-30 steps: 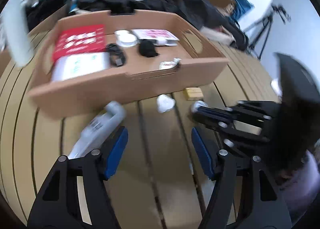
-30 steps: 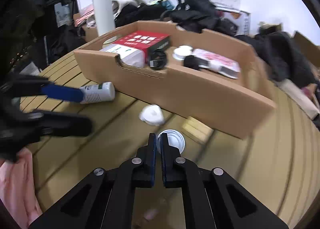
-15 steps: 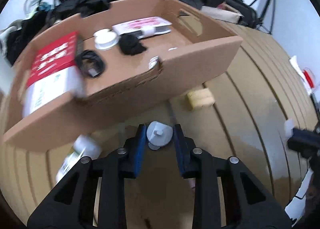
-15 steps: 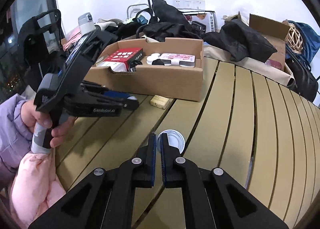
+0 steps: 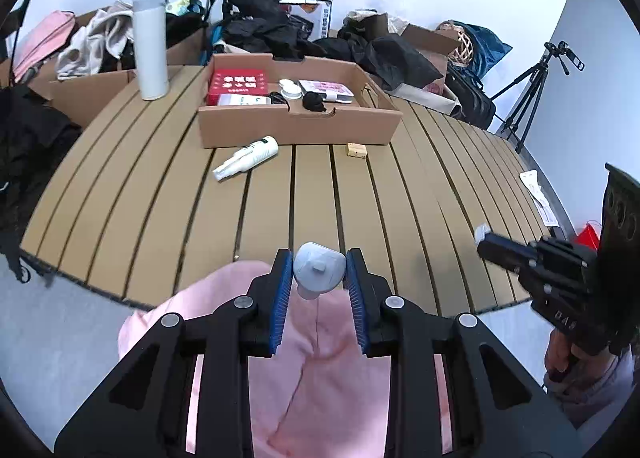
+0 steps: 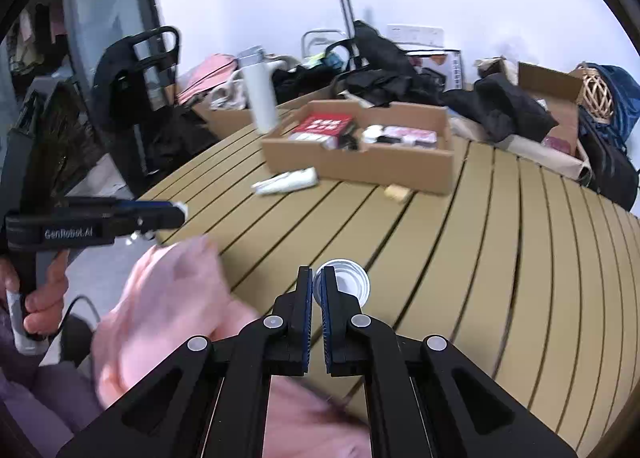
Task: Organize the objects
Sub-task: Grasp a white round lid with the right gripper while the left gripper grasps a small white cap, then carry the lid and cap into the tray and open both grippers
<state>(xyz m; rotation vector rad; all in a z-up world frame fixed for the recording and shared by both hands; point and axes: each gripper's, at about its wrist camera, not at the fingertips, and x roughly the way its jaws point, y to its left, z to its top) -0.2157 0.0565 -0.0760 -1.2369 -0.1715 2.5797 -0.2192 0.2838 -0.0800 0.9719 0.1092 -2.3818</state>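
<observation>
- The pale grey cap-like piece [image 5: 319, 271], rounded with a small stub on its face, sits pinched between the blue pads of the left tool [image 5: 319, 290], which is closed partway onto it; it hangs over the near edge of the surface [image 5: 400, 198], above pink cloth [image 5: 332, 378].
- The round shape touches the pads only at its flanks, so I judge it could twist or pop out if swung quickly, dropping onto the cloth or the floor.
- The right tool [image 6: 316, 298] is nearly fully closed on the thin rim of a shiny metal lid [image 6: 344, 282], held edge-on above the surface. So narrow a bite could let the lid pivot or slip free.
- Both pieces are well away from the cardboard box [image 5: 300, 126], which already holds a red packet [image 5: 239, 82] and other small goods; a long carry raises the risk of a drop.
- A white tube [image 5: 246, 158] and a small tan block [image 5: 356, 149] lie just in front of the box and could be knocked on a low approach.
</observation>
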